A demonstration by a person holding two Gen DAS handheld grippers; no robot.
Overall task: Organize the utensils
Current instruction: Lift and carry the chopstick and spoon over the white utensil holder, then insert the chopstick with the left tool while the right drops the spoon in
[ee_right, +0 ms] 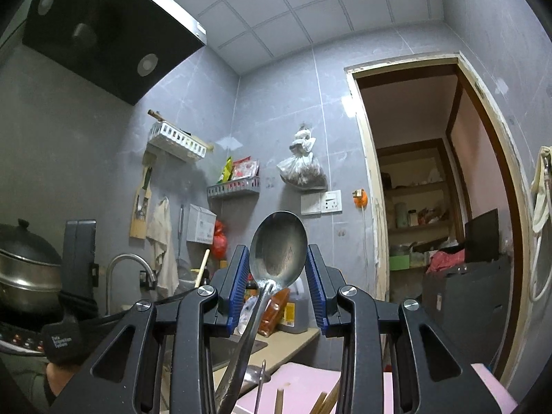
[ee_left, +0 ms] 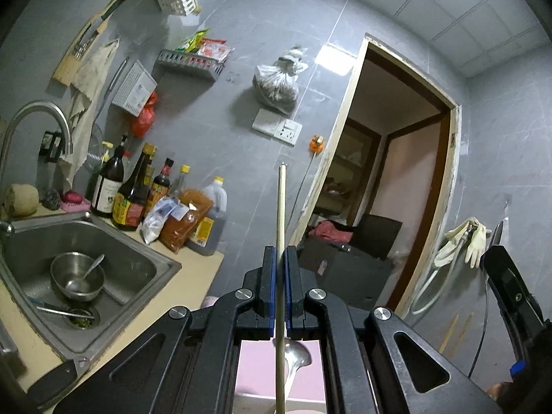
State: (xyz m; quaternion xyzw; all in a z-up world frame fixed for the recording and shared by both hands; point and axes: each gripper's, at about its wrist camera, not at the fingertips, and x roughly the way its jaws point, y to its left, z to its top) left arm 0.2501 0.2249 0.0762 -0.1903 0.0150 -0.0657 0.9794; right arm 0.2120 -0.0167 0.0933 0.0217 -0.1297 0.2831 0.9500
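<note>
The sink [ee_left: 86, 241] is at the left, with a bowl [ee_left: 77, 281] in it and bottles [ee_left: 131, 189] behind on the counter. The left gripper [ee_left: 280, 258] points up toward the wall and the doorway [ee_left: 390, 186], and its jaws are closed on a chopstick [ee_left: 281, 207] that stands upright between the pads. Under it lies a pink board [ee_left: 252, 369]. The right gripper [ee_right: 277, 276] also points upward. Its jaws are apart, and the bowl of a spoon [ee_right: 278, 246] stands between the pads; I cannot tell if they touch it.
</note>
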